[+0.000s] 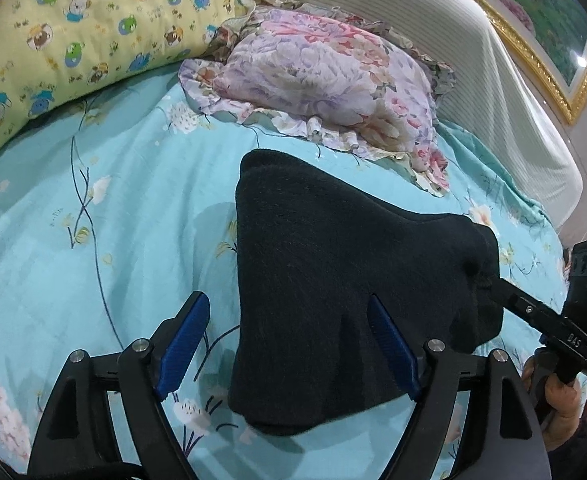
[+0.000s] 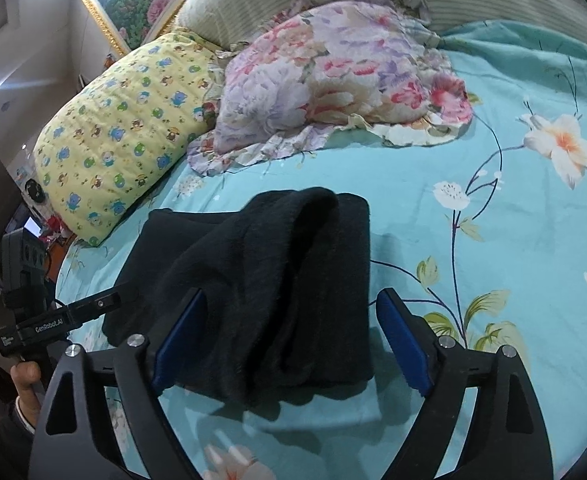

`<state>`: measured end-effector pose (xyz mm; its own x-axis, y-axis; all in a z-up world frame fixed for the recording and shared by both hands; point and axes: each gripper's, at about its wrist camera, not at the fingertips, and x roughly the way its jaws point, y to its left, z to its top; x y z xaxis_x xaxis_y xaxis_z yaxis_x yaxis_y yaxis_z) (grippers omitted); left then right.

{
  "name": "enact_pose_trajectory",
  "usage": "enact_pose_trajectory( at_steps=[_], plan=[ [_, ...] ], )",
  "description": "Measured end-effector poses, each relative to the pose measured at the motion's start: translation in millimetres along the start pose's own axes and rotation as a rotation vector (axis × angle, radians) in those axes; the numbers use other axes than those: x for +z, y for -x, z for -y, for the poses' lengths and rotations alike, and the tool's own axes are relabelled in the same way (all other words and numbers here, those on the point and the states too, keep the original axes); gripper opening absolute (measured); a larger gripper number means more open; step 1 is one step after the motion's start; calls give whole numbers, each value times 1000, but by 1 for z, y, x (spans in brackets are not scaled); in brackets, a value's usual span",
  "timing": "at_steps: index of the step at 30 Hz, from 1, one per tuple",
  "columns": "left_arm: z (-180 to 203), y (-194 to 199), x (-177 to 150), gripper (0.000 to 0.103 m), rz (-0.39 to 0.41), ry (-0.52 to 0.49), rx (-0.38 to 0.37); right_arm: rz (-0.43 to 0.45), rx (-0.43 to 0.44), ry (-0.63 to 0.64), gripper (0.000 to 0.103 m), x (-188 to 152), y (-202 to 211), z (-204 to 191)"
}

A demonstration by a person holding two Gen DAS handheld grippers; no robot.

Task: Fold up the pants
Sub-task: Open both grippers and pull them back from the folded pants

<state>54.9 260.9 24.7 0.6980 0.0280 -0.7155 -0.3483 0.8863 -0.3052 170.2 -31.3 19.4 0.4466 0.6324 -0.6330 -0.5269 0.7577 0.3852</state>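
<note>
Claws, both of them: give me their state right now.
Left claw: open, holding nothing; black pants lie loose between its fingers.
Right claw: open, holding nothing, pants loose between its fingers.

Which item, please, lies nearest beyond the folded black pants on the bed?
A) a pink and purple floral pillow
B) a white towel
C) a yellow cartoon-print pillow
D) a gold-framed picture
A: the floral pillow lies on the turquoise sheet just past the black pants.
</note>
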Motion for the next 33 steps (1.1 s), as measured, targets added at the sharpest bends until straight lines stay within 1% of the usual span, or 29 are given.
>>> enact_pose_trajectory(
  at_steps=[3, 6, 13, 22, 29, 33],
  plan=[
    [4, 9, -5, 83, 21, -20, 24, 22, -1, 15, 94, -2, 7, -6],
    [8, 15, -10, 83, 34, -40, 45, 39, -3, 36, 95, -4, 13, -12],
    [13, 23, -26, 83, 31, -55, 55, 51, -20, 89, 97, -15, 22, -23],
    [28, 32, -48, 83, 32, -116, 79, 40, -15, 162, 98, -35, 29, -36],
    [35, 35, -57, 83, 49, -146, 116, 25, -14, 240, 100, -45, 26, -51],
    [36, 34, -61, 84, 39, -158, 126, 14, -15, 264, 100, -48, 23, -55]
  ],
)
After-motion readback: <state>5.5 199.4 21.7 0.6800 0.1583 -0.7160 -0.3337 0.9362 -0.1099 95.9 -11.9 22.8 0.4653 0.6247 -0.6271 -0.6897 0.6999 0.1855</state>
